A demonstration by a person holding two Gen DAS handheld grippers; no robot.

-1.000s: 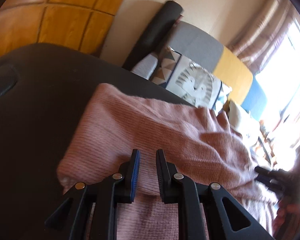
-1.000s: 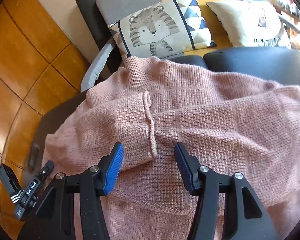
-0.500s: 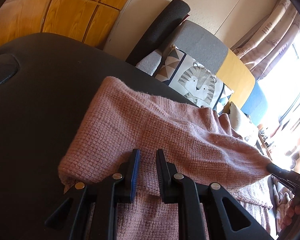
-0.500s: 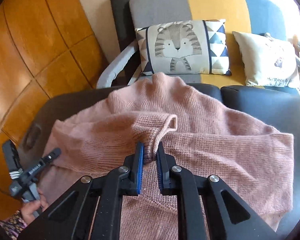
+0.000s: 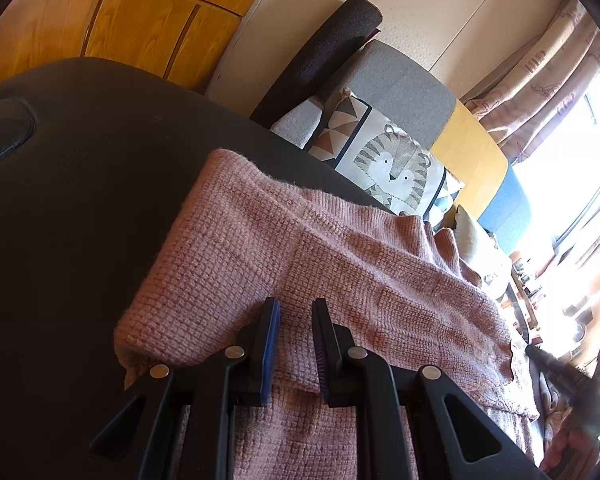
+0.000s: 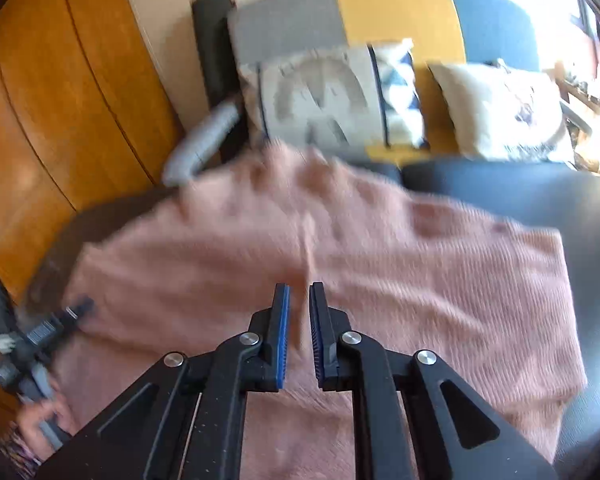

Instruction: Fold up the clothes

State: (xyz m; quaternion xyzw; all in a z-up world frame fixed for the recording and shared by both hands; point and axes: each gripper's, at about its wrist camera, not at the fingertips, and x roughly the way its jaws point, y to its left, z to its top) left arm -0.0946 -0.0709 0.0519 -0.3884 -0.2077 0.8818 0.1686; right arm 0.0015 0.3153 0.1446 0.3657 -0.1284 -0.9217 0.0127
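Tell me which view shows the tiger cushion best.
The left wrist view: the tiger cushion is sharp there, its striped face plain, though the pink sweater hides its lower edge. The right wrist view shows it wider but motion-blurred.

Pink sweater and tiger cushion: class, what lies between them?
In the left wrist view, only a bare strip of black seat separates the pink sweater from the tiger cushion.

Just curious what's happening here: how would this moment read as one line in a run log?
task: fold pink sweater | left gripper: jaws shut on sweater | right gripper: jaws just closed on sweater
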